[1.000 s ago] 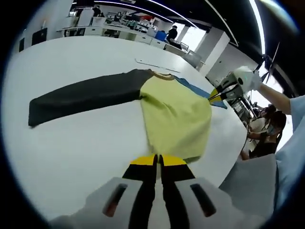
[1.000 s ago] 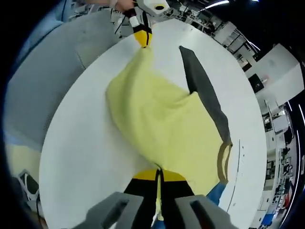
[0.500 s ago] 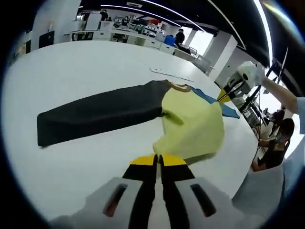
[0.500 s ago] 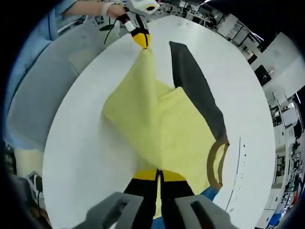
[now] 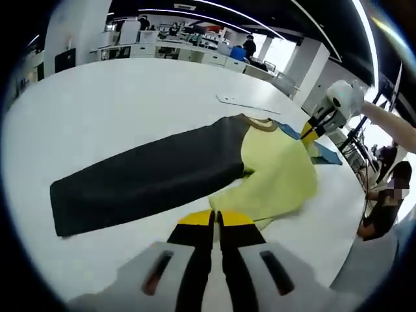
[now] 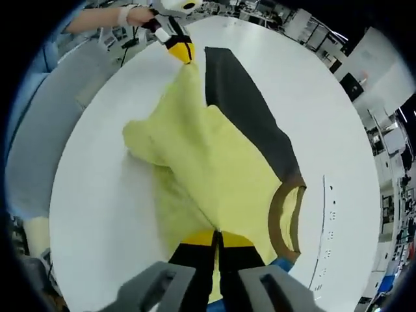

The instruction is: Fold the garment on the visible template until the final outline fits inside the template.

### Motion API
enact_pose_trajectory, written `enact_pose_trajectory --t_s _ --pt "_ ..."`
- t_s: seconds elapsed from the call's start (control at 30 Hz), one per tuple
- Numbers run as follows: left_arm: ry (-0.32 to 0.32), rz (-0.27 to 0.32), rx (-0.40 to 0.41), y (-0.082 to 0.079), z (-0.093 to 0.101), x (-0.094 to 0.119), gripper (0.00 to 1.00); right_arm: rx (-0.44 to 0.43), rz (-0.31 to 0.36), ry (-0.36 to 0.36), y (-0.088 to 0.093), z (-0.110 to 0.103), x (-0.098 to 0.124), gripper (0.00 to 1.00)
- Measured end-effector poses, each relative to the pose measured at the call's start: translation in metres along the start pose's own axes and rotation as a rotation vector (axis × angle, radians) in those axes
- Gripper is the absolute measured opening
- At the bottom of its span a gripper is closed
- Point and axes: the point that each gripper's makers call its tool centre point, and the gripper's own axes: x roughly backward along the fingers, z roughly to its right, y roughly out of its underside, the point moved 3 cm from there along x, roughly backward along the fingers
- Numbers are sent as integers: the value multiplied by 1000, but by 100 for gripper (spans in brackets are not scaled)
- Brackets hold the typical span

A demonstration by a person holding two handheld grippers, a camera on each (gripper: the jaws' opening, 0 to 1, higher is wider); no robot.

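A yellow shirt (image 5: 279, 172) with a dark grey sleeve (image 5: 149, 179) and a brown collar (image 5: 261, 122) lies on the white table (image 5: 130, 91). A blue template (image 5: 325, 156) shows from under its far side. My left gripper (image 5: 216, 218) is shut on the yellow hem near the sleeve. My right gripper (image 6: 218, 238) is shut on the yellow cloth close to the collar (image 6: 286, 218). The yellow body (image 6: 201, 162) is lifted between the two grippers and bunched into folds. The left gripper (image 6: 180, 52) stands at the far hem, beside the sleeve (image 6: 247, 110). A blue template corner (image 6: 281, 263) shows beside my jaws.
A thin white strip (image 5: 247, 104) lies on the table beyond the collar. A person's hand (image 5: 390, 123) holds the right gripper (image 5: 311, 130). The table edge (image 6: 71, 169) curves at the left, with a grey surface (image 6: 39, 130) beyond it. Desks stand in the background (image 5: 162, 39).
Both grippers have carried the yellow edge toward the dark sleeve, so the yellow body has folded over and narrowed. The sleeve lies as before. Both views have shifted with the hands.
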Motion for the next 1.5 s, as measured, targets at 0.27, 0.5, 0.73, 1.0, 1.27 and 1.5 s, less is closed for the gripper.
enact_pose_trajectory --t_s 0.27,0.5,0.73,1.0,1.27,1.5 --pt "5 -20 8 6 -1 -8 0 -326 131 47 8 21 -13 0" --pt "7 -26 17 8 -1 -11 0 -311 116 73 18 12 -32 0" --pt "9 -28 25 11 0 -11 0 -342 128 96 22 11 -41 0" --pt "11 -26 31 13 2 -10 0 -364 160 130 22 10 -40 0" --pt "13 -18 36 11 3 -7 0 -349 162 151 23 13 -36 11" --pt "13 -15 37 11 4 -7 0 -397 271 123 15 4 -20 37"
